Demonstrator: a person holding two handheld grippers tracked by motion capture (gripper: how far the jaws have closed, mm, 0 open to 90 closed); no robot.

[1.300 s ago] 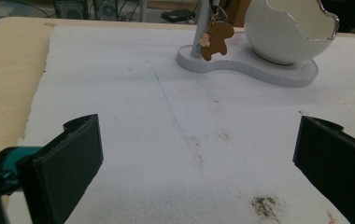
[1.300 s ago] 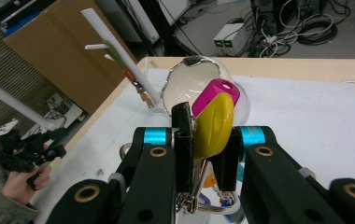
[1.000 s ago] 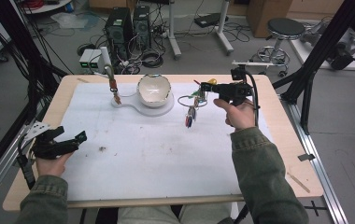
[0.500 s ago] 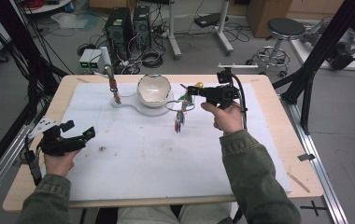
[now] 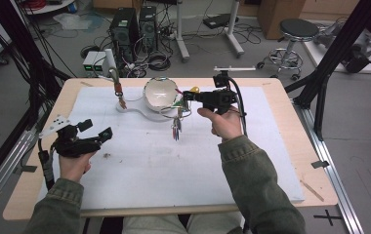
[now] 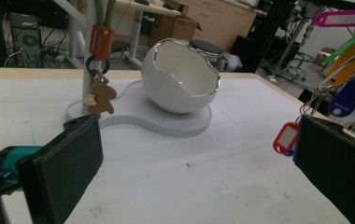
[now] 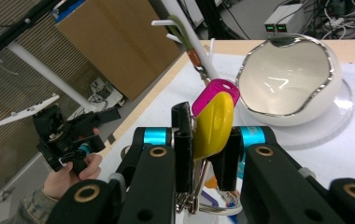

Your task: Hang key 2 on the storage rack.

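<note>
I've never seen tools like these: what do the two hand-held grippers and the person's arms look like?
Both grippers are black, each with two flat black jaws. The left gripper carries a grey three-cornered plate; teal collars sit behind the jaws of the right gripper, and brass-ringed screw holes dot its arms. A black cable trails from each. The sleeves are olive green with ribbed cuffs.

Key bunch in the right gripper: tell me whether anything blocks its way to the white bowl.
Nothing visible does. The right gripper holds the key bunch beside the white bowl, tags hanging over bare mat. The stand with its hanging charm is on the bowl's far side.
</note>
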